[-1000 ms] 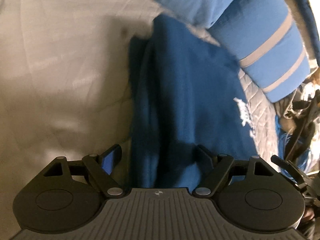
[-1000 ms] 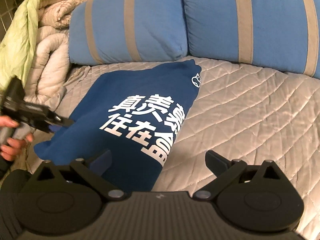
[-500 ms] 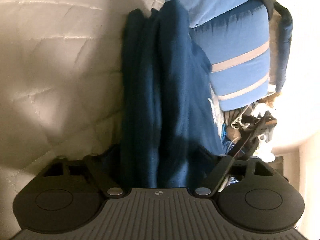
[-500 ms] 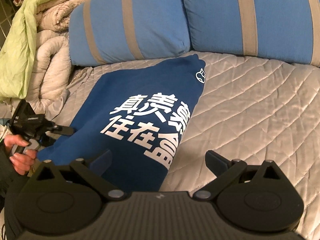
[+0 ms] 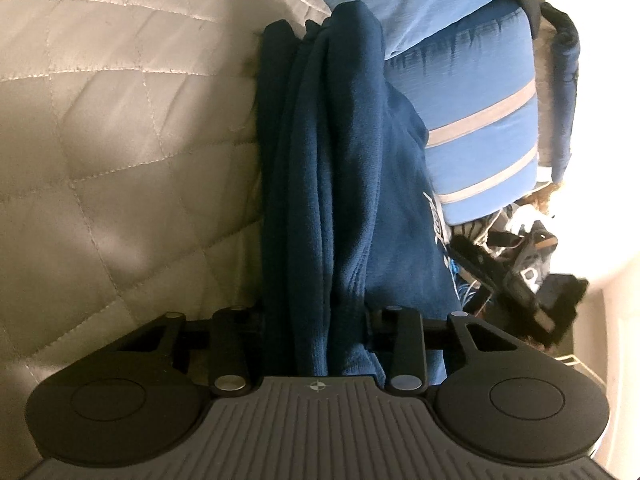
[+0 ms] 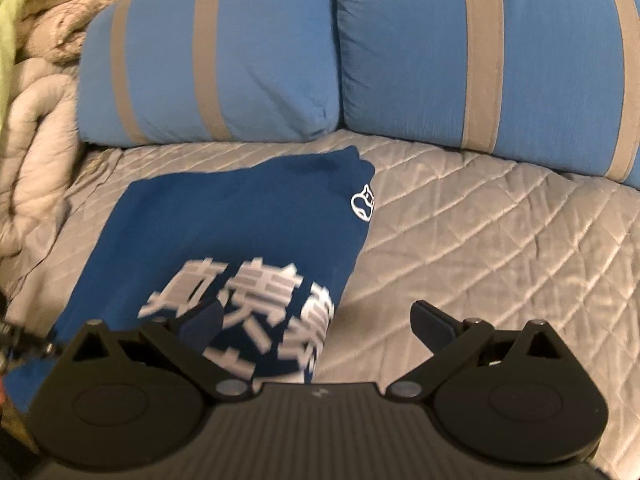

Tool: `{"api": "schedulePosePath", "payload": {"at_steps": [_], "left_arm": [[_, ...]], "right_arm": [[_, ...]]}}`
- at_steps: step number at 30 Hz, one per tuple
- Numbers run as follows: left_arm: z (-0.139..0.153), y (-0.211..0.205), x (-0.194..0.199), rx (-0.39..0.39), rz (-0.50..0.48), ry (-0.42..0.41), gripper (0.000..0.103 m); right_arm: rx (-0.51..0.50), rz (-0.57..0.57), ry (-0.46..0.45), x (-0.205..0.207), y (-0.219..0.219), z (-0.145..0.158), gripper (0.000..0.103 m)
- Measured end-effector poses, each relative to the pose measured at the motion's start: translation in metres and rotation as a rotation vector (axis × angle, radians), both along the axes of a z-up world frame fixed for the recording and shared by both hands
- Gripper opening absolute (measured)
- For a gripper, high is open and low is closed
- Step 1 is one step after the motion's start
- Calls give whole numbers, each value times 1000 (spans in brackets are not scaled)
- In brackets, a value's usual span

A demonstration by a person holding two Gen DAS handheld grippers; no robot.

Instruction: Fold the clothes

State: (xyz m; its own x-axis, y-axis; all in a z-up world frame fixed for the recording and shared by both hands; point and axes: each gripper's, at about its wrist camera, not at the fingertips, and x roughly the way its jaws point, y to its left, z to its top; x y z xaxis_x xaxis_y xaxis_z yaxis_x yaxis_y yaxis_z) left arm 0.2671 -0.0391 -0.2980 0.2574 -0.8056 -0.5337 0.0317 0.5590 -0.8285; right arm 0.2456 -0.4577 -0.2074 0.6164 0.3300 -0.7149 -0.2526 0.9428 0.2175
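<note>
A: What does the left gripper [image 5: 316, 316] have?

B: Its jaws are drawn in on a bunched edge of the dark blue garment [image 5: 344, 184]. The folds run straight away from the fingers across the quilted bedspread [image 5: 120, 152], with a striped blue pillow [image 5: 476, 120] to the right. A sliver of white print shows at the cloth's right edge, too foreshortened to read.

A: And the right wrist view, from its left side?

B: First a heap of pale, rumpled bedding [image 6: 36, 128] with a strip of light green on top. Then the garment [image 6: 240, 232], lying flat on the bedspread [image 6: 500, 248] in front of two blue pillows with grey stripes [image 6: 216, 56].

A: Any writing?

B: Large white Chinese characters across the cloth, smeared by motion and partly behind the gripper; I cannot read them with certainty. A small white outlined emblem sits near the far right corner, with no legible lettering.

A: The right gripper [image 6: 316, 320]?

B: Jaws spread wide, gripping nothing. The left finger [image 6: 204, 320] is over the print, the right over bare quilt.
</note>
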Motion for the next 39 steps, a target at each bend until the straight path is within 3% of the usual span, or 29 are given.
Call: {"api": "schedulePosePath", "payload": {"at_steps": [6,16,24,27,29,32,35,39], "left_arm": [[0,2,0,-1,-3,-4,38],[-1,1,-1,-3,-5,-11,38],[-2,1,-2,-19,13,-6,37],[-2,2,-4,-29,26,-3,36],[-2,2,-4,-35,35,-1,34],[-1,3,-6,-44,49,3,31],[3,9,-12,-94,97,-1,28],[27,10,-19,-63,122,-55,27]], "right_arm": [[150,-46,64,44,-7,-22,103],[607,-67,260,106,-39,-70,99],[636,-70,284,112,-35,-76,80],[645,-72,292,114,-33,-78,62],[651,-73,298,116,-32,-79,42],[659,-74,306,118,-30,-81,30],[668,-75,314,120,-28,-83,26],[653,-92,283,112,-28,-67,26]]}}
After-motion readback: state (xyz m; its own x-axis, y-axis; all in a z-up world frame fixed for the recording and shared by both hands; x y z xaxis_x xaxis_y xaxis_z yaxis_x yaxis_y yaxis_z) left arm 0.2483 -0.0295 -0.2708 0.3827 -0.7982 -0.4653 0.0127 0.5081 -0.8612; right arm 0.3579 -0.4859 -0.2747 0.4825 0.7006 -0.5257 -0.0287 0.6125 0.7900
